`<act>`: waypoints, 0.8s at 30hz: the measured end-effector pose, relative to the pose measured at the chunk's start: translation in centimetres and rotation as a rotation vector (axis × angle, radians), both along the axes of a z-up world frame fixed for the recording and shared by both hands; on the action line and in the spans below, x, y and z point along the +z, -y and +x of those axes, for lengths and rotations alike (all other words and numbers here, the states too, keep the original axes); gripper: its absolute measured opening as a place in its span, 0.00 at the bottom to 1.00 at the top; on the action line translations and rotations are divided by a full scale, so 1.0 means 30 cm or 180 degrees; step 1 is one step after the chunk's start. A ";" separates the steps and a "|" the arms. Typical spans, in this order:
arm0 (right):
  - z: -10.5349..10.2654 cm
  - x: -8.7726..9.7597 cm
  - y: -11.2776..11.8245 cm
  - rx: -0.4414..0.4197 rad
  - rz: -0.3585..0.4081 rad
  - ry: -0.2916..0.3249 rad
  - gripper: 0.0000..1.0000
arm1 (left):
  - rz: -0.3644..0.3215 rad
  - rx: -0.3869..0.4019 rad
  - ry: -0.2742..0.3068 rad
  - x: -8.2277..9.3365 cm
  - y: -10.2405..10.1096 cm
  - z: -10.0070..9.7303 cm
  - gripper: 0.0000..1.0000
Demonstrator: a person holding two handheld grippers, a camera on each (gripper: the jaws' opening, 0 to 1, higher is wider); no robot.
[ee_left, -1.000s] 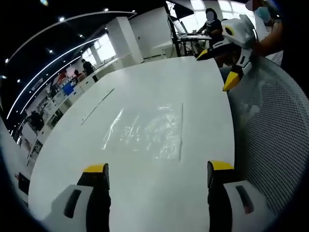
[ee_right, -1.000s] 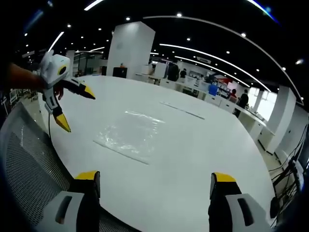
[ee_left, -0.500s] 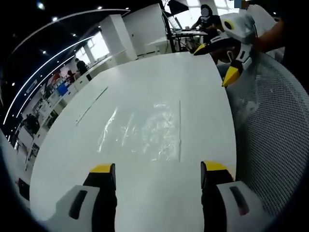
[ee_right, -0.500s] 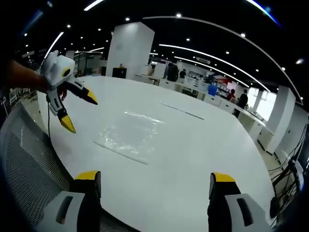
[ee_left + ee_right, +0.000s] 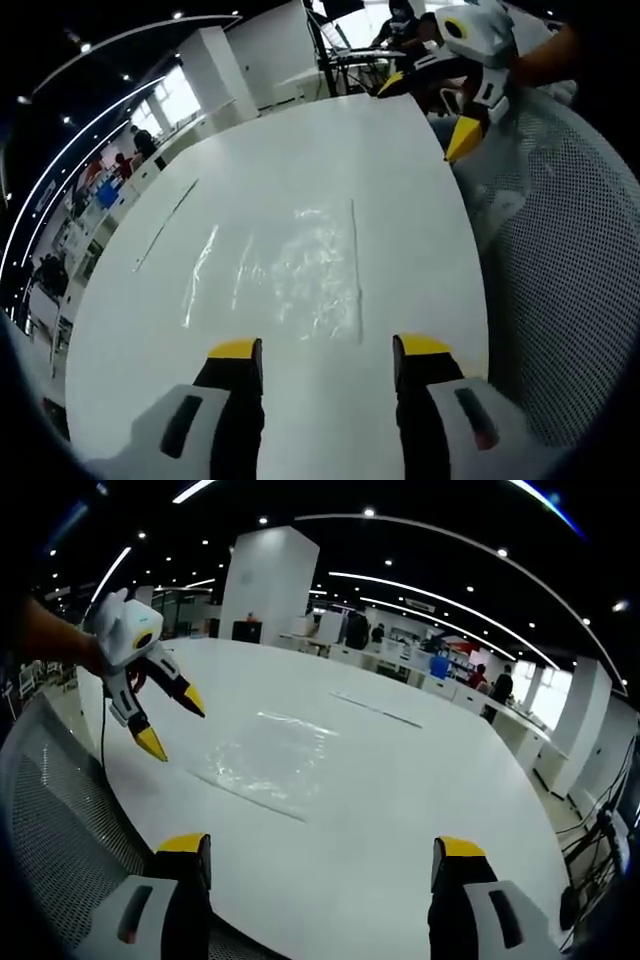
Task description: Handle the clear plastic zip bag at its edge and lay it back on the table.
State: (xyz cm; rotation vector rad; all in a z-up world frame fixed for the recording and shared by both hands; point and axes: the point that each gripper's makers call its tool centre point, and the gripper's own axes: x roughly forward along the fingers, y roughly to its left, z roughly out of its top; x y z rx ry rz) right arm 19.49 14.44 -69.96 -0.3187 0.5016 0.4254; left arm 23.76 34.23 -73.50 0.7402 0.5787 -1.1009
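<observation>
Clear zip bag flat between tongs

White round table with a thin strip lying flat on its far side. Grey mesh surface just beside the table edge. White pillar, people in background.

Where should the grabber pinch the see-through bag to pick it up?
Probably at the straight zip edge of the clear bag, the side nearest the mesh chair. The bag lies flat on the white table, so that stiffer strip gives the open left gripper something to slide under, coming in low.
</observation>
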 end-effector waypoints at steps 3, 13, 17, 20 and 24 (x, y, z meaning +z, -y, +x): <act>0.000 0.000 0.000 0.0000 0.0001 -0.0001 0.91 | 0.0031 -0.0053 -0.0051 -0.012 0.014 -0.006 0.45; -0.004 -0.005 -0.005 0.0051 -0.0032 -0.0021 0.90 | 0.0179 -0.0232 -0.0166 -0.040 0.046 -0.007 0.32; -0.001 0.000 0.003 -0.0003 -0.0003 0.0003 0.90 | 0.0159 -0.0243 -0.0211 -0.039 0.057 -0.002 0.29; -0.001 -0.005 -0.001 0.0019 0.0014 -0.0029 0.90 | 0.0166 -0.0271 -0.0276 -0.044 0.071 -0.006 0.28; -0.002 -0.006 0.000 0.0022 0.0008 -0.0029 0.89 | 0.0236 -0.0285 -0.0287 -0.059 0.076 0.009 0.27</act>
